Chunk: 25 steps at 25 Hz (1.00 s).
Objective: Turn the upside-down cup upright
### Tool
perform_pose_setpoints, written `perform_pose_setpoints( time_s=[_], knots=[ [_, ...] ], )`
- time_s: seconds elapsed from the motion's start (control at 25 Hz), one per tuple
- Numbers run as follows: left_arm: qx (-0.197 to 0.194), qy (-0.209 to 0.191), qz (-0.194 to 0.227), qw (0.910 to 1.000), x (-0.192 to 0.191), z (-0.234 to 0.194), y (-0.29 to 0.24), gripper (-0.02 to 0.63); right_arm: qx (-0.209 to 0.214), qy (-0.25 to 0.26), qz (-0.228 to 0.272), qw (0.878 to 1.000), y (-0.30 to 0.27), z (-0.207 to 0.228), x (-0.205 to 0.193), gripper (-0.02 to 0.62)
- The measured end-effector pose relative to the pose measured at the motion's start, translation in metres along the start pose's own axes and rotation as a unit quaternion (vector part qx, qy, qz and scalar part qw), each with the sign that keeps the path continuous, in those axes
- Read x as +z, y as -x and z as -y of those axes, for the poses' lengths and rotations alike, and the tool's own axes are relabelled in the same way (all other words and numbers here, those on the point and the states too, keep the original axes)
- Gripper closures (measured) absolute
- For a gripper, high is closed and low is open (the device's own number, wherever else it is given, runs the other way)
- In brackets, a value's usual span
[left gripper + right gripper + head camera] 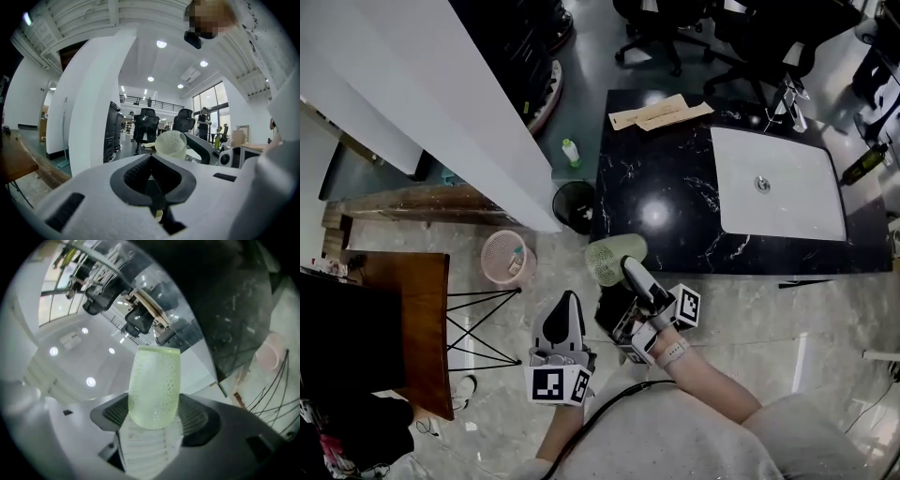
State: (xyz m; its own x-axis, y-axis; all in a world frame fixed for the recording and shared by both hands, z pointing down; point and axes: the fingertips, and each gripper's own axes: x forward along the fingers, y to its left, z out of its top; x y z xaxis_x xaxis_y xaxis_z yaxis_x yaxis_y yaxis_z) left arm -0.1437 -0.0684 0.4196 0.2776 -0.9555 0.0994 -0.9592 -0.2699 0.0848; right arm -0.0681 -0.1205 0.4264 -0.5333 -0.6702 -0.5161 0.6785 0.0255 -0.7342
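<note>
The cup [607, 258] is pale green and dimpled, and it hangs in the air just off the near edge of the black counter [675, 220]. My right gripper [623, 270] is shut on it. In the right gripper view the cup [154, 385] fills the centre, its rounded base between the jaws and its flat rim pointing away from the gripper [152, 425]. My left gripper [566, 307] floats lower left of the cup, jaws together and holding nothing. The left gripper view shows the cup [171, 144] ahead, beyond the gripper [152, 187].
A white sink [778, 183] is set into the counter, with brown paper [661, 112] at its far edge and a dark bottle [865, 164] at the right. On the floor stand a pink basket [506, 256], a black bin [574, 204] and a wooden table [412, 319].
</note>
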Motion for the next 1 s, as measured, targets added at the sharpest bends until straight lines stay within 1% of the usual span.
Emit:
perform_pose_setpoints(
  time_s=[0.08, 0.16, 0.24, 0.36, 0.52, 0.68, 0.84, 1.0],
  knots=[
    [0.001, -0.003, -0.004, 1.0000, -0.001, 0.000, 0.001, 0.600, 0.035, -0.058, 0.024, 0.997, 0.001, -0.002, 0.006, 0.264],
    [0.003, -0.005, -0.008, 0.9999, -0.003, 0.000, 0.002, 0.599, 0.063, -0.100, 0.041, 0.992, 0.004, -0.003, 0.012, 0.264],
    [0.004, -0.007, -0.012, 0.9999, -0.005, 0.000, 0.003, 0.600, 0.089, -0.135, 0.054, 0.985, 0.007, -0.003, 0.018, 0.264],
    [0.005, -0.010, -0.017, 0.9998, -0.007, 0.000, 0.002, 0.598, 0.115, -0.174, 0.080, 0.975, 0.012, -0.002, 0.027, 0.264],
    [0.006, -0.011, -0.026, 0.9996, -0.013, -0.001, 0.000, 0.600, 0.142, -0.203, 0.101, 0.964, 0.016, -0.002, 0.035, 0.264],
    [0.008, -0.012, -0.033, 0.9993, -0.017, 0.000, 0.000, 0.598, 0.169, -0.245, 0.114, 0.948, 0.010, -0.006, 0.037, 0.264],
    [0.012, -0.013, -0.037, 0.9992, -0.017, -0.002, 0.001, 0.599, 0.195, -0.260, 0.120, 0.938, 0.011, -0.010, 0.042, 0.264],
    [0.019, -0.013, -0.041, 0.9989, -0.019, -0.004, 0.005, 0.599, 0.211, -0.268, 0.133, 0.931, 0.009, -0.012, 0.047, 0.264]
  ],
)
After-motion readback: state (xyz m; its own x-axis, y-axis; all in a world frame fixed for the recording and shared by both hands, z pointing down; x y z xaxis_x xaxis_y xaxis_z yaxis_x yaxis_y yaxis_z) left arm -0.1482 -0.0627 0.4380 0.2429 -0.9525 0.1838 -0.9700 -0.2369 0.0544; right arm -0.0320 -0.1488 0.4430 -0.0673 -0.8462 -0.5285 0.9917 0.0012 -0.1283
